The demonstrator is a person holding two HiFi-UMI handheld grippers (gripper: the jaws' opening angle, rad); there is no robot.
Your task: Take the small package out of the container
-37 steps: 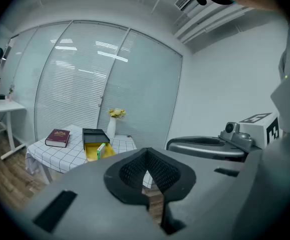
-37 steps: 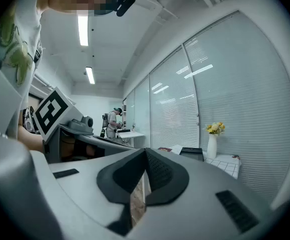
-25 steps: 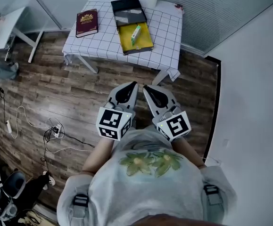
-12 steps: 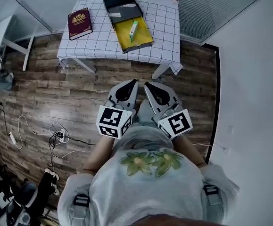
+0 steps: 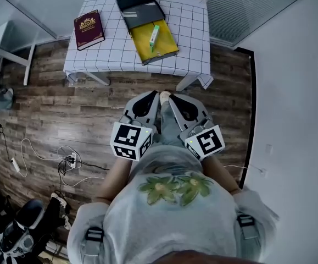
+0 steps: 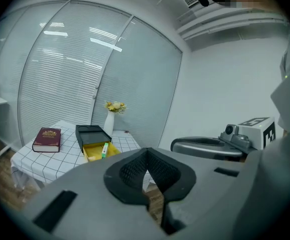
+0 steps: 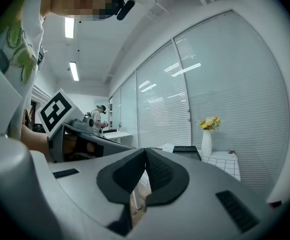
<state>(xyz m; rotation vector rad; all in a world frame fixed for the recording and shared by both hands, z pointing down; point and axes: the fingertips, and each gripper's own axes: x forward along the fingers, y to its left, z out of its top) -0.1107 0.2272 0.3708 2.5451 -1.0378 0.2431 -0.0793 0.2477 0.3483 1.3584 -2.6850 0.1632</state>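
Observation:
A small green-and-white package (image 5: 154,36) lies in the yellow inside of an open box (image 5: 164,49), whose black lid (image 5: 137,6) stands at its far end, on a small table with a checked cloth (image 5: 191,32). The left gripper view shows the package (image 6: 104,149) and the box (image 6: 92,152) well ahead. Both grippers are held close to my chest, far short of the table. My left gripper (image 5: 154,96) (image 6: 146,151) is shut and empty. My right gripper (image 5: 168,97) (image 7: 145,151) is shut and empty beside it.
A dark red book (image 5: 89,28) lies on the table's left part, a white vase (image 6: 108,124) with flowers at its back edge. Cables and a power strip (image 5: 65,158) lie on the wood floor at the left. A white wall (image 5: 296,120) runs along the right.
The table has slid a little up and left in the head view as I step closer. Both grippers stay shut and side by side.

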